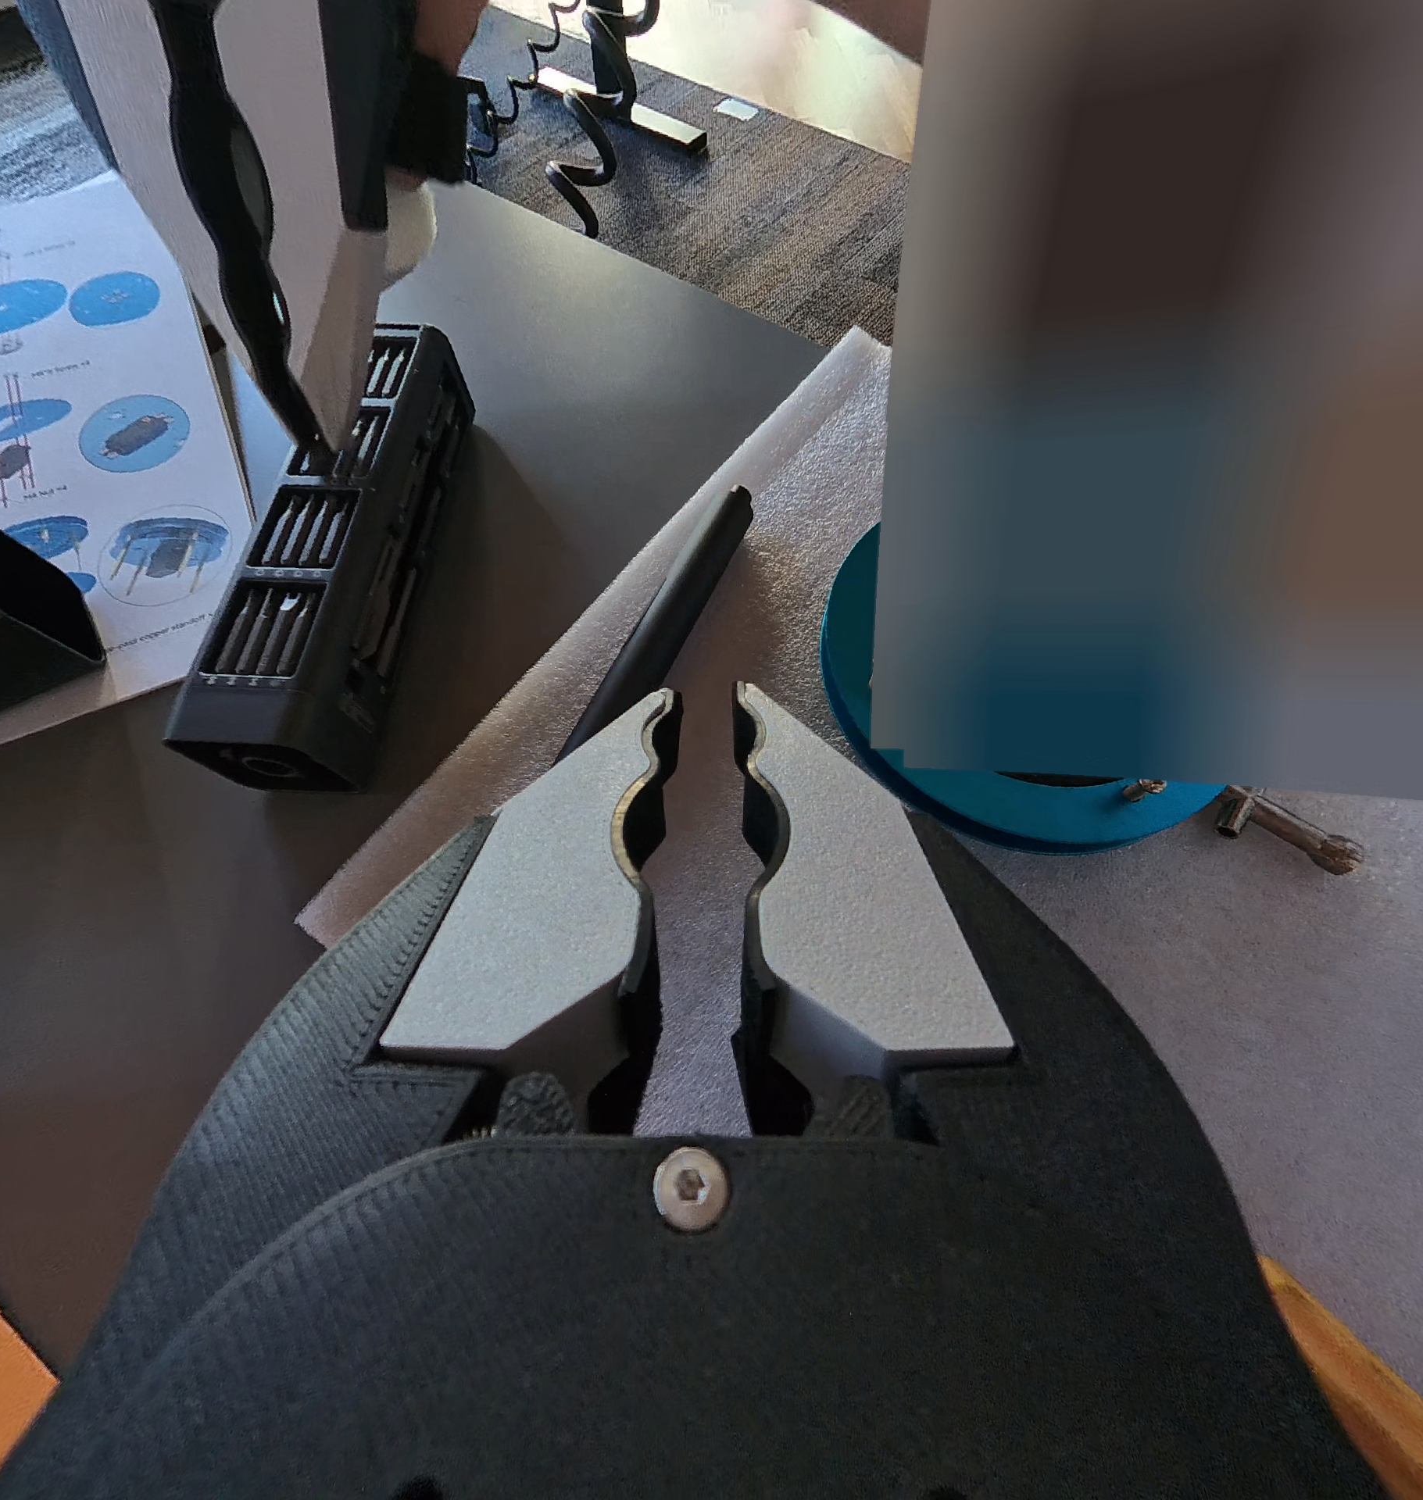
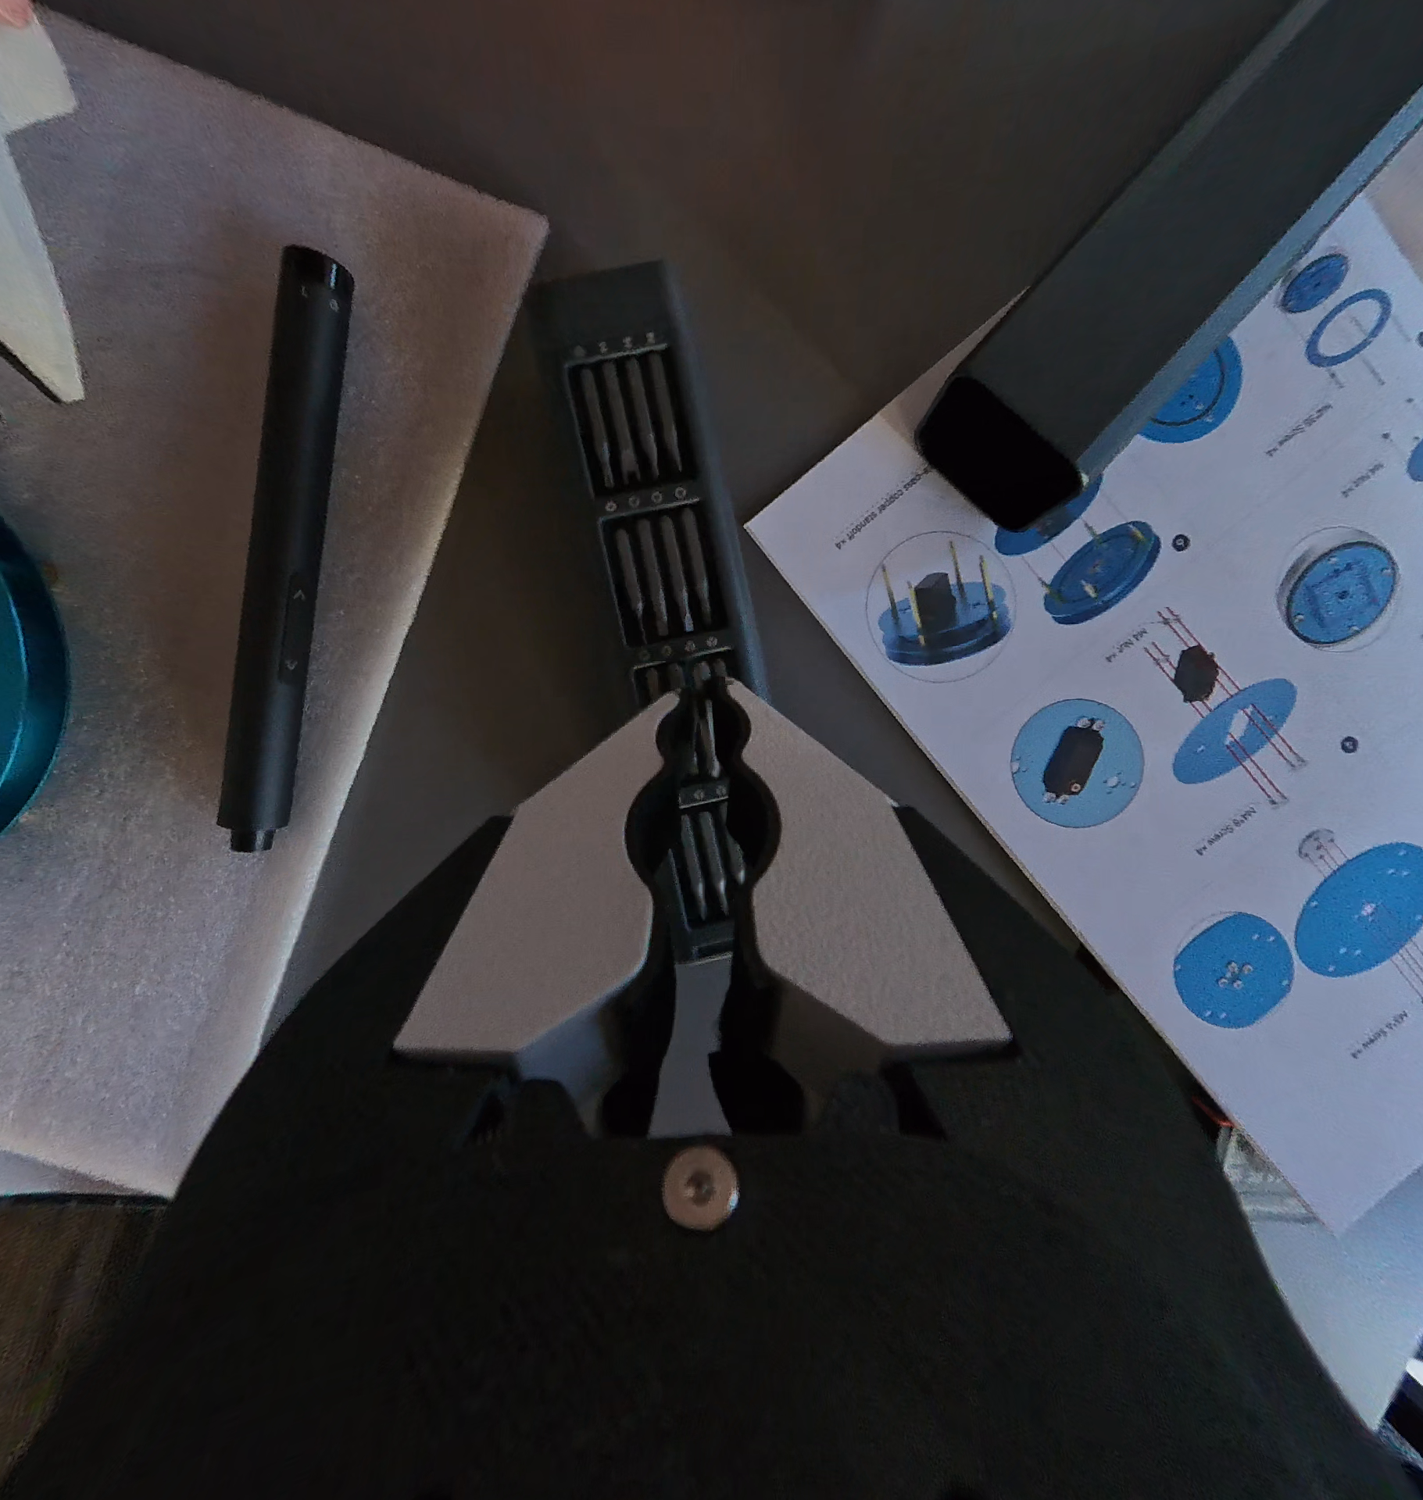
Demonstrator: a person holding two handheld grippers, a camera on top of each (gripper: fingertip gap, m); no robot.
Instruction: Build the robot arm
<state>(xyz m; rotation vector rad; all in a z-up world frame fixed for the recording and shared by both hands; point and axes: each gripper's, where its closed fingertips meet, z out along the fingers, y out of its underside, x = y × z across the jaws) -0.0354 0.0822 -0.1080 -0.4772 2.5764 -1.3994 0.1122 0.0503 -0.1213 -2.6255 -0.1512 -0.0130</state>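
Note:
My right gripper (image 2: 701, 694) points down into an open black bit case (image 2: 651, 487) on the dark table. Its tips are closed around one screwdriver bit (image 2: 704, 734) in the case's third compartment. In the left wrist view the same gripper (image 1: 322, 450) reaches into the case (image 1: 326, 568) from above. My left gripper (image 1: 706, 706) is slightly open and empty. It hovers over a grey foam pad (image 1: 1179, 1015), just behind the end of a black screwdriver handle (image 1: 675, 601). The handle also shows in the right wrist view (image 2: 286, 552), lying on the pad.
A blue round disc (image 1: 1016, 812) lies on the pad, partly behind a blurred patch, with a small metal cross wrench (image 1: 1276, 820) beside it. A printed instruction sheet (image 2: 1138, 812) lies right of the case, with a dark rectangular sleeve (image 2: 1179, 284) on it. Carpeted floor (image 1: 732, 187) lies beyond the table. The gap from one gripper's tips to the other's is roughly 15 cm. The black screwdriver handle (image 1: 675, 601) is about 6 cm from my left fingertips and 12 cm from my right. It turns up in the right wrist view (image 2: 256, 653) as well.

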